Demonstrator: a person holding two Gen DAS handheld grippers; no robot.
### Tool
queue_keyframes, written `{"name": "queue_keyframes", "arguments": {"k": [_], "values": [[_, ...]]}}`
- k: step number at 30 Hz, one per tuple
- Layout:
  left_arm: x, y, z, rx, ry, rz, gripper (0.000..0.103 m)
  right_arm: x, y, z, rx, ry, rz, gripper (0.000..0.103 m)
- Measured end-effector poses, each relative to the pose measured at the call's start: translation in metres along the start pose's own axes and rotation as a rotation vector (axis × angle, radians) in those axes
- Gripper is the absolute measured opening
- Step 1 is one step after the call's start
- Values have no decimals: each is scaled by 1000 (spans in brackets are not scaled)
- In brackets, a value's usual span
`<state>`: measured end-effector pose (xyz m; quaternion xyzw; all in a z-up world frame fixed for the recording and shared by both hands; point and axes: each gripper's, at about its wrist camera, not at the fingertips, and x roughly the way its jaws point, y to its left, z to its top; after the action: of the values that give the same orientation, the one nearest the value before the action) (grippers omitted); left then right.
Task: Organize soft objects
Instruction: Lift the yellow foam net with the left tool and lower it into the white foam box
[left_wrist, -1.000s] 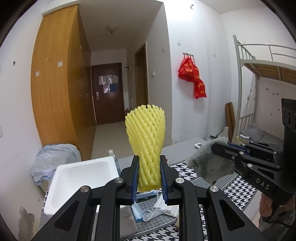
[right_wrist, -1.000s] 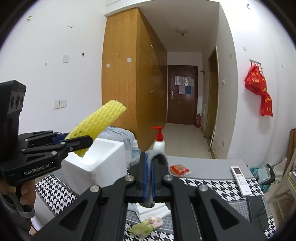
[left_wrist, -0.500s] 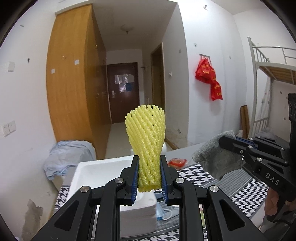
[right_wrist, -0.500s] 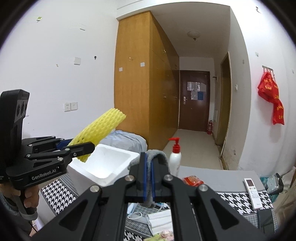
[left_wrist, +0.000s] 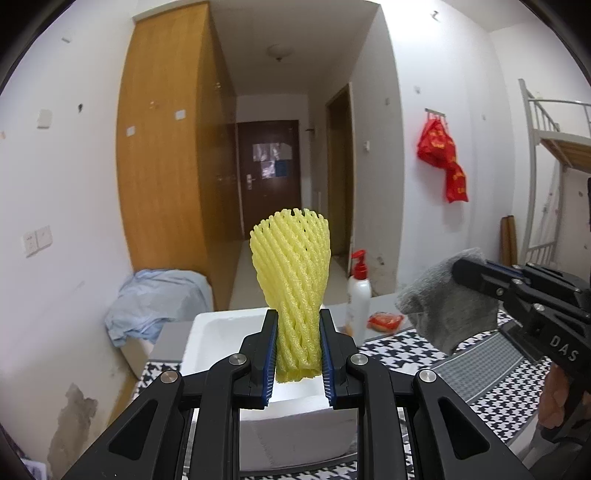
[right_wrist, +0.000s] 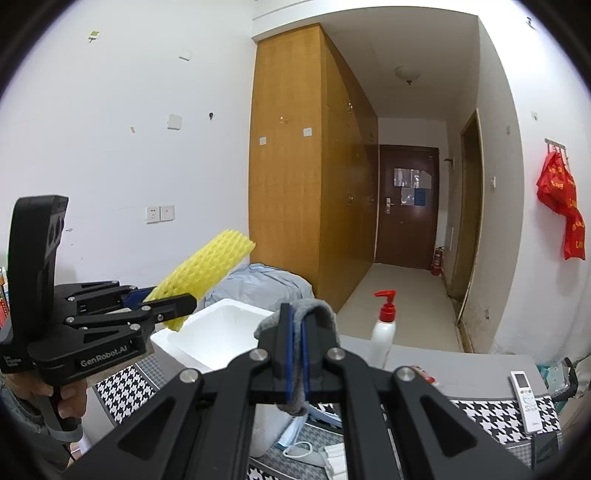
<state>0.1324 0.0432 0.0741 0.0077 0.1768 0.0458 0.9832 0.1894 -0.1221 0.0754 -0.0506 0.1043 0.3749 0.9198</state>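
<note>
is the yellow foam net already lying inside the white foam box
No, the yellow foam net is pinched upright in the left hand-held gripper, above the white foam box.

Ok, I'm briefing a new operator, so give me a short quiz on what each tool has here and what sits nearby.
1. True or false: the left tool is shut on a yellow foam net.
2. What does the right tool hold? A) a grey cloth B) a red bag C) a remote control
3. Fill in: the white pump bottle has a ____ top.

Key: 1 true. 2 A, the grey cloth is pinched between shut jaws. 3 red.
</note>
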Motion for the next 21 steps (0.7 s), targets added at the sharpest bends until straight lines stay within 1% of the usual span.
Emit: {"name": "queue_keyframes", "arguments": {"k": [9,15,21], "values": [[6,11,-7,-16,36,59,22,11,13,4,-29,-2,50,6],[28,17,-8,-39,80,77,22,18,11,6,-33,13,45,6],[47,23,-10,-43,119,67,22,23,9,8,-25,18,29,6]]}}
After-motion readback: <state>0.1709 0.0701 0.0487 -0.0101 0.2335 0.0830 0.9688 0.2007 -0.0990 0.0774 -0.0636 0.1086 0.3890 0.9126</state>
